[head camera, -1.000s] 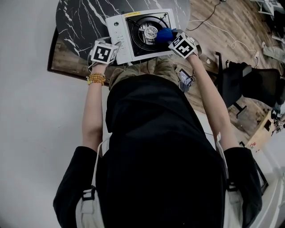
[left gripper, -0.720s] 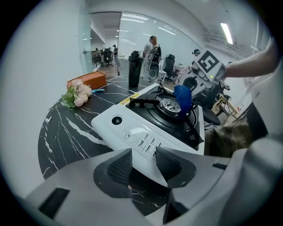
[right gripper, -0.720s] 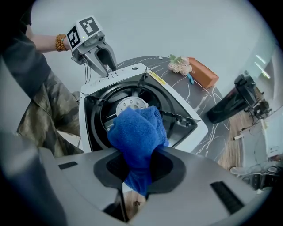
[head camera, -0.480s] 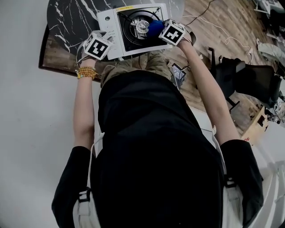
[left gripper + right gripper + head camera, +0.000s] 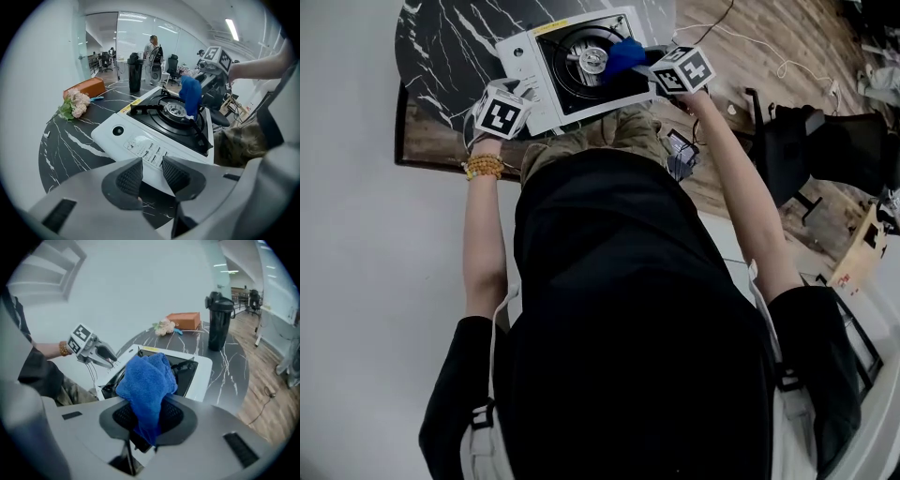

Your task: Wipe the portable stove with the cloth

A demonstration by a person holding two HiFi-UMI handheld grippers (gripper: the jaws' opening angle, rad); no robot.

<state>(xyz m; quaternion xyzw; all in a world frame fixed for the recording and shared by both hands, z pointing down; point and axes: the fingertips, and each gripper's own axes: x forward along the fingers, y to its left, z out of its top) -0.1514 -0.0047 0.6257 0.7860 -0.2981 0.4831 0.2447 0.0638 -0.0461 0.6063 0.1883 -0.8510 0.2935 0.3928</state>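
Gripping one blue cloth (image 5: 147,380) above one stove (image 5: 528,67).

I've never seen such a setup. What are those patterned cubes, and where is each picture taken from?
There's no robot: a person holds a two-jaw claw in each hand, and the marker cubes belong to them. One picture looks down from a camera on the person's head; the other two cameras ride on the tools, looking along their jaws. On the black table sits a white portable stove, with flowers, an orange case and a black flask beyond. The right claw is shut on a blue cloth. The left claw, near the stove's front edge, has just been closing, with nothing between its jaws.
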